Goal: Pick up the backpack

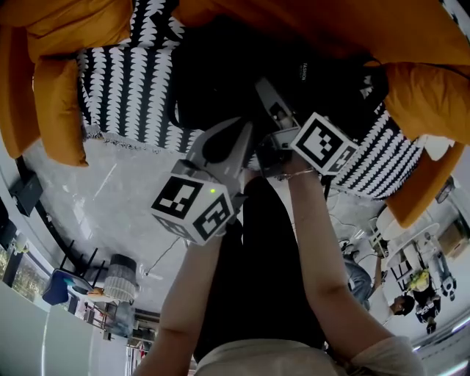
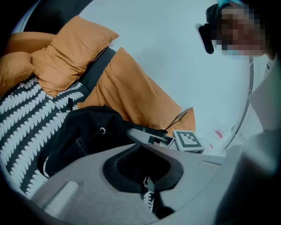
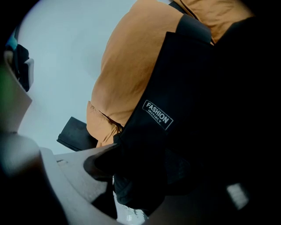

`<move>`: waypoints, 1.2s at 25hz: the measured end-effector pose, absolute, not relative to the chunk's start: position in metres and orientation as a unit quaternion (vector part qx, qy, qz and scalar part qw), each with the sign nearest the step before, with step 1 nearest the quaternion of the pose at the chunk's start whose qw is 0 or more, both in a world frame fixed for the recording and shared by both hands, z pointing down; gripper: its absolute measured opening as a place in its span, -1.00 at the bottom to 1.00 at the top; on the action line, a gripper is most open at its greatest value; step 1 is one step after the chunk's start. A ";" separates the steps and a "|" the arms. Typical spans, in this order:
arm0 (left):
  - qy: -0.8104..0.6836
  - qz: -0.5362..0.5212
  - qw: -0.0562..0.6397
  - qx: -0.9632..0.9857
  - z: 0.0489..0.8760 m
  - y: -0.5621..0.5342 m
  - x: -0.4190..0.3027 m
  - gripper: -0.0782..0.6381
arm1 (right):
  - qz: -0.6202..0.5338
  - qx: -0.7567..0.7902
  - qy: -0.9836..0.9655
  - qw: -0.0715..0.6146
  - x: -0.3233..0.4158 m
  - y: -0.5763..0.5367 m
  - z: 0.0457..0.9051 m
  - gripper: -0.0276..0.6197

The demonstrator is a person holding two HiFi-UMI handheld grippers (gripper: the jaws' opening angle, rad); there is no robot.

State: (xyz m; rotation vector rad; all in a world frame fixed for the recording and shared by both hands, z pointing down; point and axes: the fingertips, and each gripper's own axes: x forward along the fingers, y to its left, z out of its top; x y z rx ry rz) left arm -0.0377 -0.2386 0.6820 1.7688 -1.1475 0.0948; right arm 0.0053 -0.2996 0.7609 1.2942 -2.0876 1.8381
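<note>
- Backpack (image 1: 242, 73), black, lies mid-seat on the sofa (image 1: 440, 81), over its patterned throw (image 1: 125, 88).
- Right claw (image 3: 158, 180) gapes around its fabric; left claw (image 1: 236, 139) is closed, empty.
- Grasping step: squeeze next, then lift.

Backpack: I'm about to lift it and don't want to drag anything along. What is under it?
The backpack lies on a black-and-white patterned throw on the orange sofa. Whether anything lies between them is hidden by the backpack itself.

Black backpack (image 1: 220, 81), orange cushions (image 1: 66, 29), black-and-white scallop-patterned blanket (image 1: 125, 88), pale marbled floor (image 1: 125, 198)
</note>
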 end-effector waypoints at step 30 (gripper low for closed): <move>-0.469 0.025 0.496 0.730 0.689 -0.257 -0.044 -0.76 | 0.571 0.389 -0.721 -0.047 -0.020 -0.341 0.748 -0.01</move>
